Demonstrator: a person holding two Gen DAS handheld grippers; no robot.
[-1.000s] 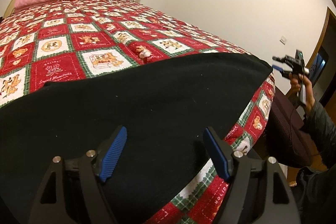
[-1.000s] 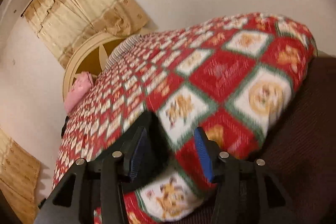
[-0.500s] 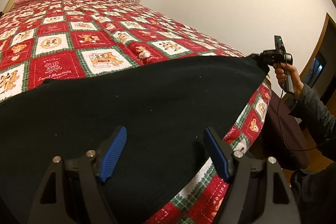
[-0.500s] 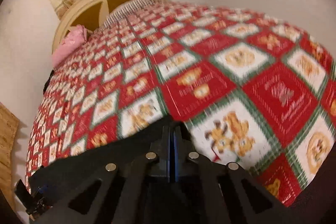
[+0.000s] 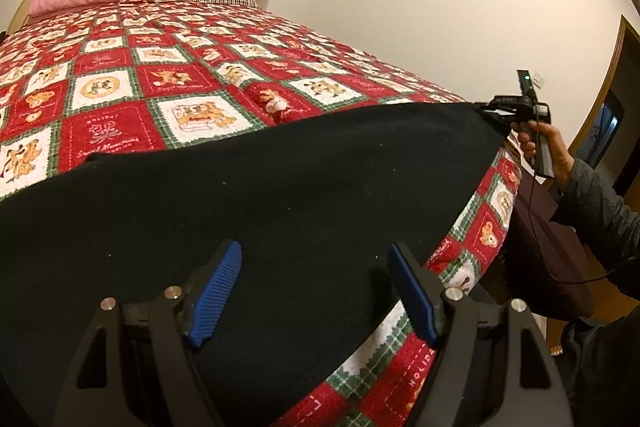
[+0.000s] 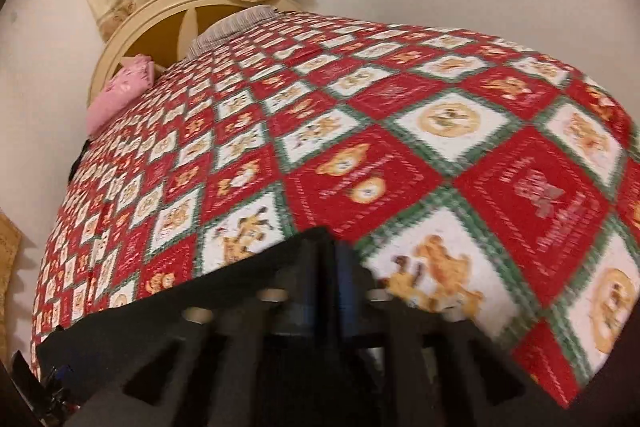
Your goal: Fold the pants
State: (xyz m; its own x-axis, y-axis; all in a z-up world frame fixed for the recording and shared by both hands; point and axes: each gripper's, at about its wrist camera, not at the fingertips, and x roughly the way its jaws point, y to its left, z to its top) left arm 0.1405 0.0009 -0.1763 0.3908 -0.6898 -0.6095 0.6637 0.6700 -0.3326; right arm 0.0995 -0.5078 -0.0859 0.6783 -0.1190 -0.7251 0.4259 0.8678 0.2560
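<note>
Since a second ago the right gripper (image 6: 326, 267) has clenched on the far corner of the black pants (image 5: 280, 195) lying on the quilt (image 5: 160, 75); the left gripper (image 5: 316, 291) hovers released over the near hem. The fabric looks soft and limp, best pinched at the corners.

Matt black cloth pants (image 5: 280, 195); quilted cloth bedspread (image 5: 120, 99); ribbed tool pads (image 5: 216, 291).
</note>
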